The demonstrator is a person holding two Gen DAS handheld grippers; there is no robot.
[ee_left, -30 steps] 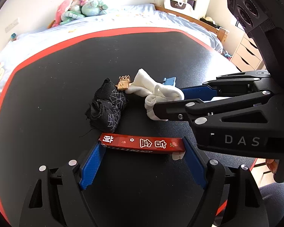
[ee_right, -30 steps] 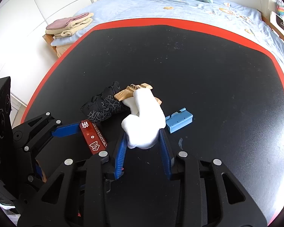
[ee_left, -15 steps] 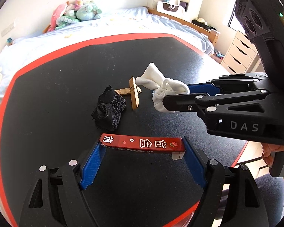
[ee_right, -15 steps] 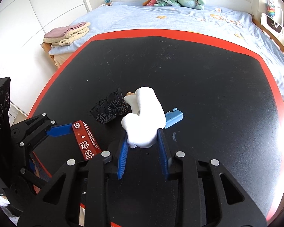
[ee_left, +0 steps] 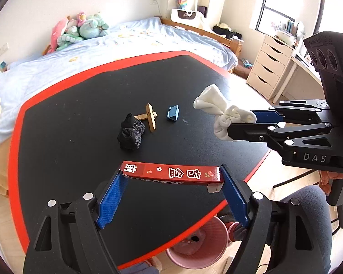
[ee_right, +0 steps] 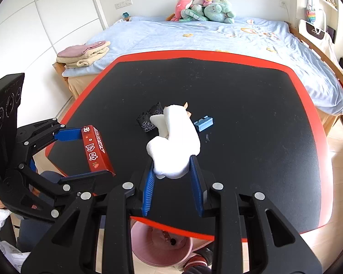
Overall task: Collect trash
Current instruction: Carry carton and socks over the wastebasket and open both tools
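Note:
My left gripper (ee_left: 171, 182) is shut on a long red box (ee_left: 170, 173) with white characters, held by its two ends above the table's near edge; it also shows in the right wrist view (ee_right: 96, 147). My right gripper (ee_right: 172, 171) is shut on a white sock (ee_right: 173, 146), lifted above the black table (ee_right: 251, 118); the sock also shows in the left wrist view (ee_left: 221, 114). A black sock (ee_left: 131, 133), a wooden clothespin (ee_left: 149, 118) and a blue clip (ee_left: 172, 112) lie on the table.
A pink bin (ee_right: 157, 248) stands on the floor under the table's near edge, also in the left wrist view (ee_left: 199, 244). A bed (ee_right: 217, 36) with plush toys lies behind the table. White drawers (ee_left: 269, 68) stand at the right.
Both grippers have risen and drawn back toward the table's near edge with their loads. The white sock has left the pile, which uncovers the clothespin and blue clip. The pink bin has come into view.

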